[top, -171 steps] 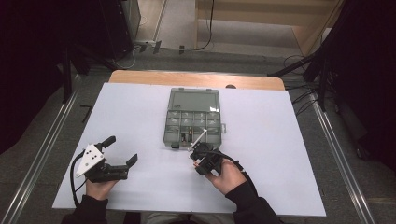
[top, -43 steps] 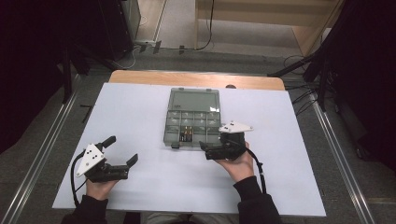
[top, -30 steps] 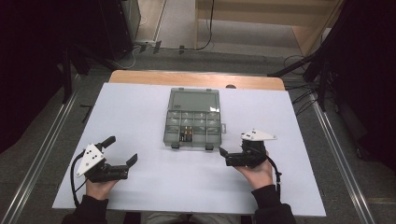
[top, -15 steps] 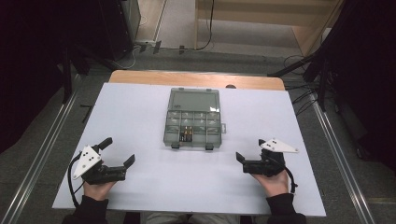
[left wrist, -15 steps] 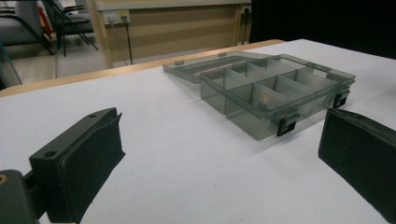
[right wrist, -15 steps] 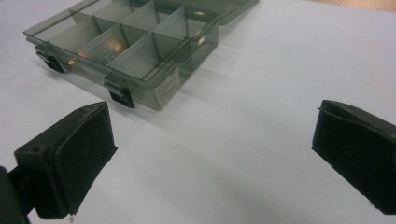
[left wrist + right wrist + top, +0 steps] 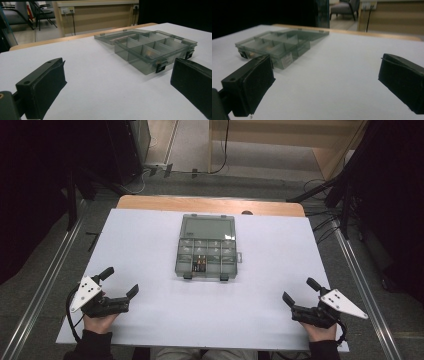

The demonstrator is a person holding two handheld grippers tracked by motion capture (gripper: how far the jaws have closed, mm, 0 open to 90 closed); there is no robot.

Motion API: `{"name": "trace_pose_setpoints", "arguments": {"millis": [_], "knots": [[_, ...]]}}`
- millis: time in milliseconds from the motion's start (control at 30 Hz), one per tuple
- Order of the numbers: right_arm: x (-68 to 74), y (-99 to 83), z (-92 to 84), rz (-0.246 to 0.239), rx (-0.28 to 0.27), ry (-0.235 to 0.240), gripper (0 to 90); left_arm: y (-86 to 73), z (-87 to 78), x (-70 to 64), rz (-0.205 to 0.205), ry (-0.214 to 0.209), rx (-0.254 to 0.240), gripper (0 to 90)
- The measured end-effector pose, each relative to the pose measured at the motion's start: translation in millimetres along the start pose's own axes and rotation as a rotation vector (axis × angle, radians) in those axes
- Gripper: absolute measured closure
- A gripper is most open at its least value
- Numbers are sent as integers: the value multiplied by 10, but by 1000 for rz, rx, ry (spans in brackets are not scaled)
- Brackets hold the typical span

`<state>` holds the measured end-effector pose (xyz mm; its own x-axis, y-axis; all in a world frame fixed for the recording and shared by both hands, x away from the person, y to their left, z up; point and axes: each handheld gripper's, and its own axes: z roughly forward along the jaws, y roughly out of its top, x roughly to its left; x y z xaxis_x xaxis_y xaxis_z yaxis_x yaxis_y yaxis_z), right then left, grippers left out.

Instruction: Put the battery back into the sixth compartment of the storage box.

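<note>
white table [image 7: 150, 250]: right gripper [image 7: 301, 294] has left the organizer box [image 7: 207, 247]; both grippers gape empty.

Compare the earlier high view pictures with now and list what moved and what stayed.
The right gripper pulled away from the front edge of the compartment box, moving right and back toward the person, and now rests open near the table's right front corner, holding nothing. The left gripper stayed open at the left front, shifting only slightly. The box kept its place with its lid open.
</note>
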<state>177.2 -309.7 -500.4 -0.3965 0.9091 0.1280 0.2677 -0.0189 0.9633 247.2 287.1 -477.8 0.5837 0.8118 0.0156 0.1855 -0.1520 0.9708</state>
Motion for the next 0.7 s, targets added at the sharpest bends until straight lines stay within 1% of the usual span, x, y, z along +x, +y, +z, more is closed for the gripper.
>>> {"name": "trace_pose_setpoints", "arguments": {"millis": [67, 100, 167, 233, 267, 333, 400, 433, 567, 600, 700], "knots": [[-38, -48, -91, -3, -54, 1, 4, -6, -39, 52, -3, 10, -8, 0], [-55, -66, -120, 2, -73, -5, 4, -10, -58, 77, -7, 16, -13, 0], [-89, -95, -154, 19, -95, -13, 4, -19, -89, 119, -17, 24, -20, 0], [-114, -110, -158, 43, -105, -16, 4, -29, -102, 148, -13, 24, -16, 0], [-117, -112, -153, 48, -102, -23, 4, -33, -99, 157, -9, 19, -11, 0], [-104, -122, -130, 38, -93, -31, 4, -38, -80, 171, 9, 1, 2, 0], [-70, -133, -105, 29, -80, -26, 4, -41, -48, 166, 19, -4, 13, 0], [-50, -136, -91, 22, -78, -23, 4, -41, -31, 166, 27, -15, 21, 0], [36, -141, -41, -39, -52, -20, 1, -44, 21, 152, 43, -34, 38, 0], [42, -143, -37, -46, -53, -16, 1, -46, 29, 152, 45, -37, 43, 0], [47, -142, -38, -48, -53, -15, 0, -56, 54, 142, 53, -53, 59, 0]]}}
